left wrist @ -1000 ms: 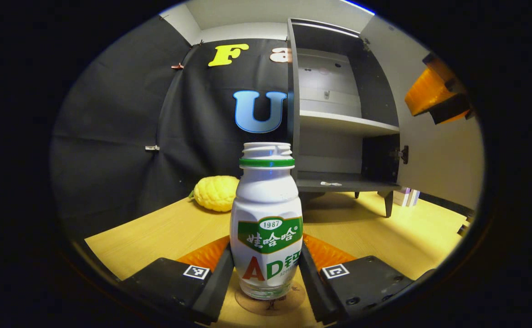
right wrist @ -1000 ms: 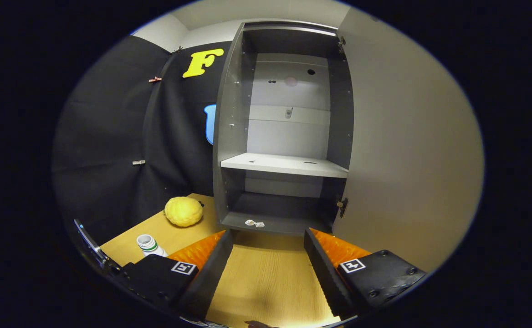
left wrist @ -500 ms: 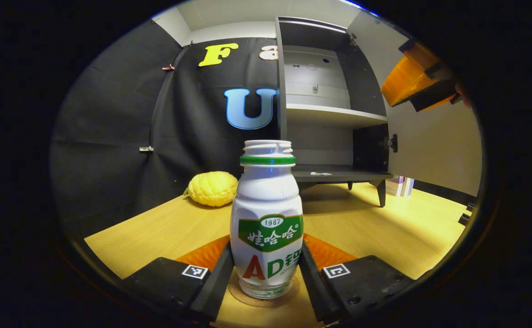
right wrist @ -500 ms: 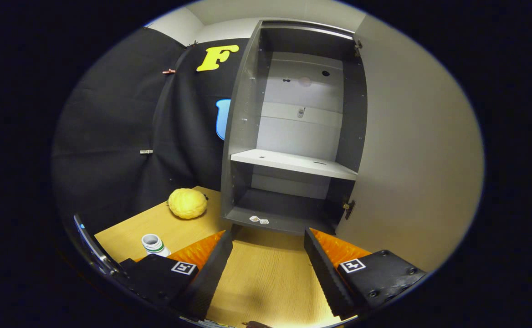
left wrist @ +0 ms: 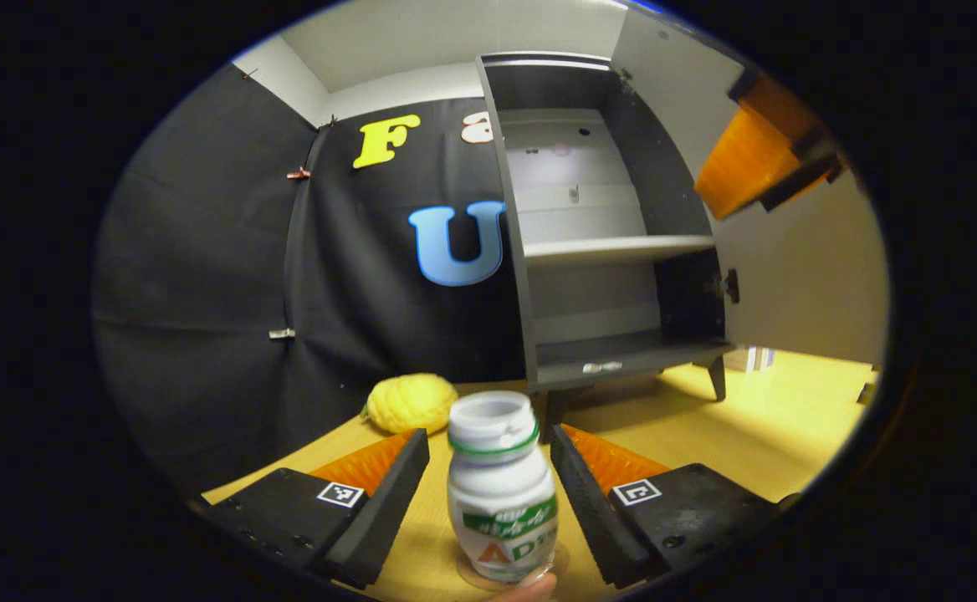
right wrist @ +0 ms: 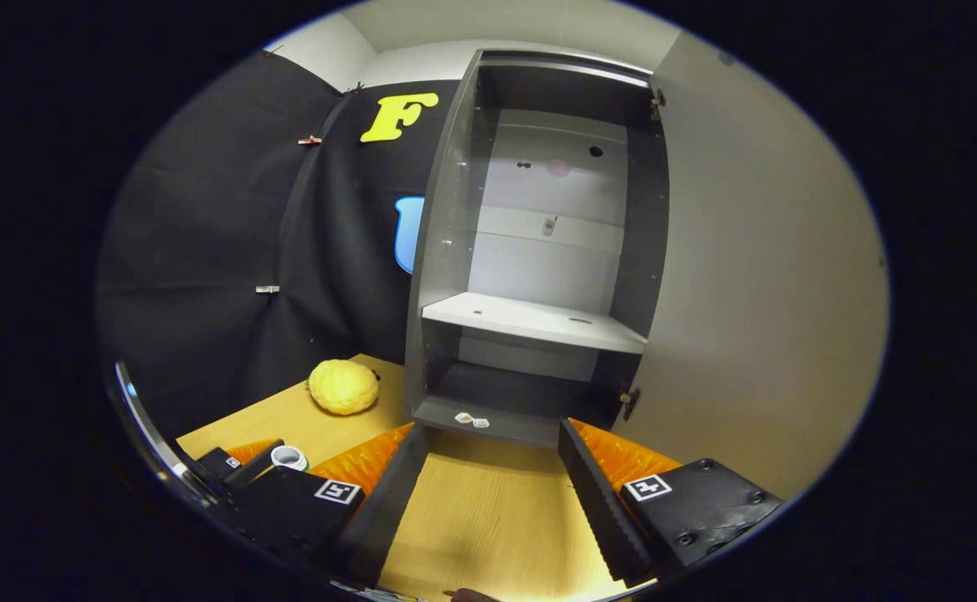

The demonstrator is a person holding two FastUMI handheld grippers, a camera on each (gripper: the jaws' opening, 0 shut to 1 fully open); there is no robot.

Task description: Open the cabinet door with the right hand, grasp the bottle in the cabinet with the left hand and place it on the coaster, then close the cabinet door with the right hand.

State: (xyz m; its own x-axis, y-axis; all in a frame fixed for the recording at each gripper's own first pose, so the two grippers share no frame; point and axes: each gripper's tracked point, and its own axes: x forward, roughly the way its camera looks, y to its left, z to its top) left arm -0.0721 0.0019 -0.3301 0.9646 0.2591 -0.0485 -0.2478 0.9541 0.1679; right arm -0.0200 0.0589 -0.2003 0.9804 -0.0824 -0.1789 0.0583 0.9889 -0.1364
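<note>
A white bottle (left wrist: 501, 493) with a green label and green neck ring stands upright on the round brown coaster (left wrist: 566, 555) on the wooden table. My left gripper (left wrist: 488, 436) is open, with a finger on each side of the bottle and a gap to each. The right gripper view shows the bottle's top (right wrist: 289, 456) at lower left. The grey cabinet (right wrist: 530, 309) stands open, its shelves bare, and its door (right wrist: 748, 293) is swung out to the right. My right gripper (right wrist: 493, 468) is open over the table before the cabinet, holding nothing; it appears again, high on the right (left wrist: 756, 150).
A bumpy yellow fruit (left wrist: 411, 401) lies on the table (left wrist: 773, 426) left of the cabinet, by the black cloth wall. Small white bits (right wrist: 471, 418) lie on the cabinet's bottom shelf. The cabinet stands on short legs (left wrist: 716, 380).
My left gripper has opened off the bottle and risen, so the bottle now sits lower in its view, standing free on the coaster. The right gripper has barely moved.
</note>
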